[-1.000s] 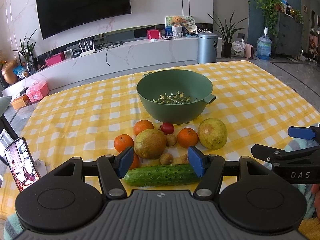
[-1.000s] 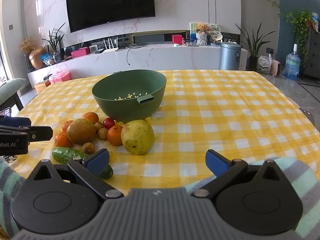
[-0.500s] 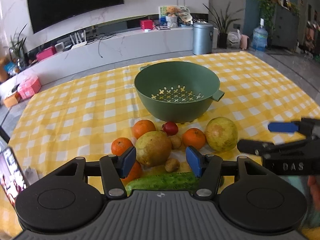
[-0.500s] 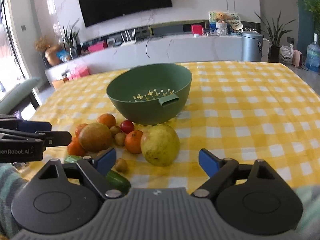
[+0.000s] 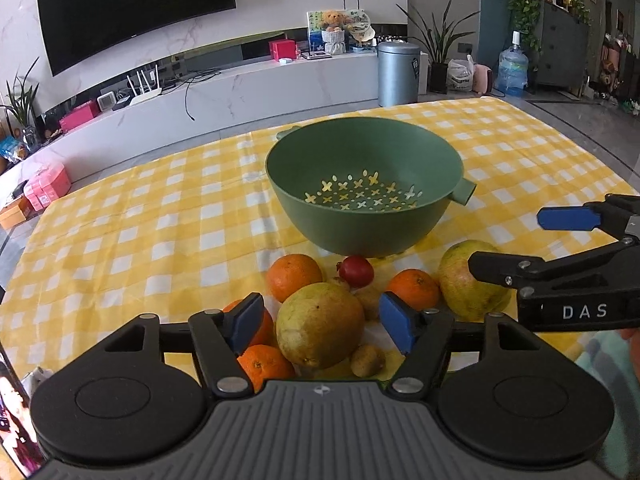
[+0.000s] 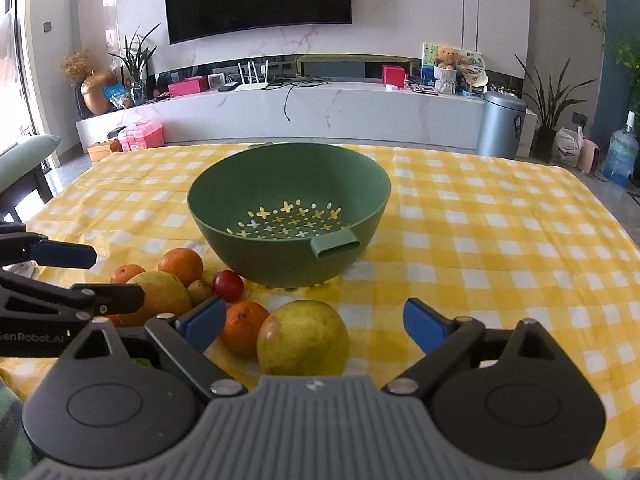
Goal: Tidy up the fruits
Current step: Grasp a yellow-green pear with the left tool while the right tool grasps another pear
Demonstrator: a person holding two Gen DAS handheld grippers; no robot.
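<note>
A green colander bowl stands empty on the yellow checked cloth. In front of it lie oranges, a small red fruit, kiwis and two pears. My left gripper hovers over the brownish pear; its jaws are opening, with the pear between the pads and not pressed. My right gripper is also opening, and the yellow-green pear lies between its pads, untouched. Each gripper shows in the other's view, the right gripper and the left gripper.
A phone lies at the table's near left corner. The tablecloth spreads bare to the right of the bowl. Beyond the far edge are a white TV cabinet and a grey bin. A striped sleeve shows at right.
Both grippers have come forward and lower over the fruit pile. The cucumber has slid out of sight under the left gripper's body. The left jaws narrowed, then widened; the right jaws stand narrower.
</note>
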